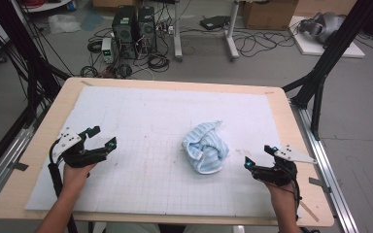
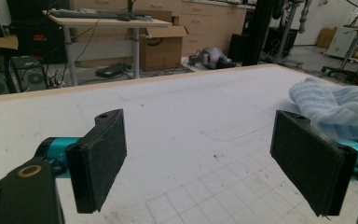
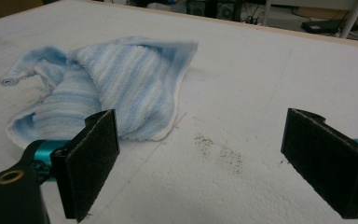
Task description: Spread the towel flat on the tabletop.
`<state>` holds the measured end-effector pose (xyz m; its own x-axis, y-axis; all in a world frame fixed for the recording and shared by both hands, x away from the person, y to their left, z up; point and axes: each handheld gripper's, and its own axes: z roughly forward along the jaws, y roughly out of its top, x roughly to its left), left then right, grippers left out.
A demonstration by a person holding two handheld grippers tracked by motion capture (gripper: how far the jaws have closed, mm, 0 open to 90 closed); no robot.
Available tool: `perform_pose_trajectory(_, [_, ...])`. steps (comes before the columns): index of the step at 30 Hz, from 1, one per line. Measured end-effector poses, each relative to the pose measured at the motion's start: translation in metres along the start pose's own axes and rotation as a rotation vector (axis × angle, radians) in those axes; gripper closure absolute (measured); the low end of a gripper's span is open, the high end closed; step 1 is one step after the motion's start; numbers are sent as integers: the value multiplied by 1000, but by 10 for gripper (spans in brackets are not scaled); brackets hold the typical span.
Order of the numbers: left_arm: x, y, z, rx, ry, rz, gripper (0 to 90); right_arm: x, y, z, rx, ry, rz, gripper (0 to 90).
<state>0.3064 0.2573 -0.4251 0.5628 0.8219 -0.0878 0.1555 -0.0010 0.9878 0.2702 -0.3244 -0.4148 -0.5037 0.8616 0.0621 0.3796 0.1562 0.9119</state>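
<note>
While we look from the high view, the crumpled blue striped towel (image 1: 205,148) lies mid-mat on the white gridded mat (image 1: 141,121), nearer our right gripper (image 1: 260,159) than our left gripper (image 1: 104,137). Both grippers are released, jaws wide, holding nothing. Right gripper view adds a dark speckled stain (image 3: 216,150) just beside the towel's edge. Left gripper view catches the towel at far right, plus a cardboard box (image 2: 161,44) beyond the table.

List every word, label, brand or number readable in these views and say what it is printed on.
No text can be read anywhere.
The towel shows stripes only, no tag.
The white mat carries a faint grid, no numbers.
Cardboard boxes and computer towers behind the table: any markings are too small and blurred to read.
</note>
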Motion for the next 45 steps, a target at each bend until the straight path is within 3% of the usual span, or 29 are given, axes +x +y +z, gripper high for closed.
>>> perform_pose_trajectory(4, [-2, -1, 0, -4, 6, -6, 188, 0, -1, 0, 9, -5, 15, 104])
perform_pose_trajectory(10, [-2, -1, 2, 3, 1, -10, 188, -6, -1, -1, -18, -5, 20, 104])
perform_pose_trajectory(11, [-2, -1, 1, 7, -1, -11, 187, -5, -1, -1, -8, 0, 42, 104])
perform_pose_trajectory(23, [-6, -1, 1, 14, -13, 0, 189, 6, 5, 6, -10, 47, -8, 105])
perform_pose_trajectory(26, [-7, -1, 1, 12, -17, -5, 191, 11, 10, 8, 1, 52, -1, 110])
perform_pose_trajectory(29, [-6, -2, 2, 15, -17, -8, 191, 14, 12, 11, 0, 74, 4, 142])
perform_pose_trajectory(30, [-5, -2, 1, 19, -19, -9, 191, 17, 15, 15, -3, 115, -14, 194])
perform_pose_trajectory(35, [-5, -4, 3, 25, -17, -18, 194, 24, 18, 26, 29, 177, -31, 313])
perform_pose_trajectory(37, [-4, -4, 3, 25, -15, -19, 197, 34, 25, 35, 42, 221, -74, 353])
perform_pose_trajectory(41, [-2, -5, 3, 25, -11, -24, 198, 45, 38, 48, 45, 235, -97, 362])
perform_pose_trajectory(42, [-1, -5, 2, 30, -11, -24, 199, 51, 46, 60, 43, 251, -112, 356])
perform_pose_trajectory(45, [1, -5, 2, 31, -9, -24, 200, 58, 54, 72, 64, 259, -124, 356])
